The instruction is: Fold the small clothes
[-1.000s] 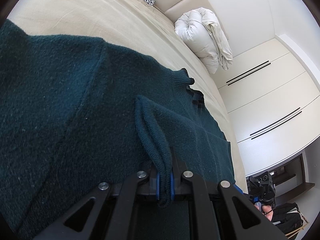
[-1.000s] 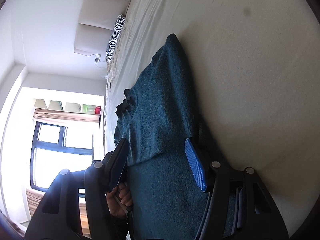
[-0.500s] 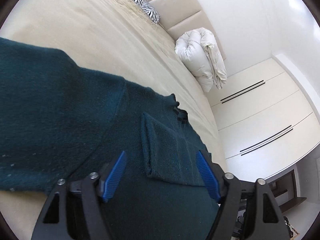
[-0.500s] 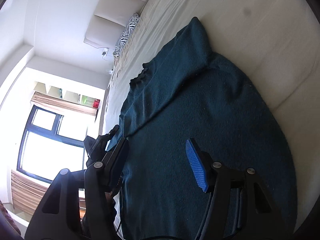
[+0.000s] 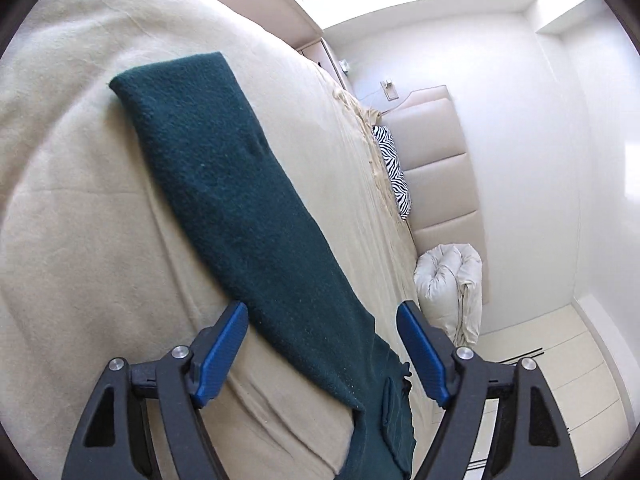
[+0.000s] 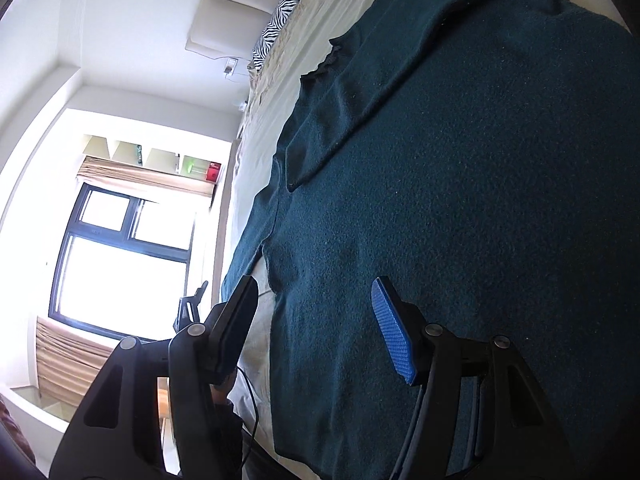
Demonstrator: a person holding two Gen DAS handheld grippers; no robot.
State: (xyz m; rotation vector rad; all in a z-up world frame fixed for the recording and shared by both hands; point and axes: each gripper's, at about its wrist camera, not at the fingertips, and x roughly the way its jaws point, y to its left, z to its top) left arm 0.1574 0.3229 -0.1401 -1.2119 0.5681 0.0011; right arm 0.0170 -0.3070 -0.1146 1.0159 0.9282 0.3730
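Note:
A dark teal knit sweater [image 6: 460,184] lies flat on the cream bed [image 5: 80,240]. One sleeve is folded across its body [image 6: 360,92]. The other sleeve [image 5: 240,208] stretches out straight over the sheet in the left wrist view. My left gripper [image 5: 322,344] is open and empty, its blue pads either side of that sleeve near the shoulder, above it. My right gripper [image 6: 316,316] is open and empty, hovering over the sweater's lower body near its side edge.
A zebra-print pillow [image 5: 394,172] and a rolled white duvet [image 5: 448,280] lie by the padded headboard [image 5: 436,160]. A bright window [image 6: 120,256] is beyond the bed's edge. White wardrobe doors [image 5: 568,380] stand at the right.
My left gripper let go of the folded sleeve, opened, and swung over to the other, outstretched sleeve. My right gripper stayed open and pulled back over the sweater's body.

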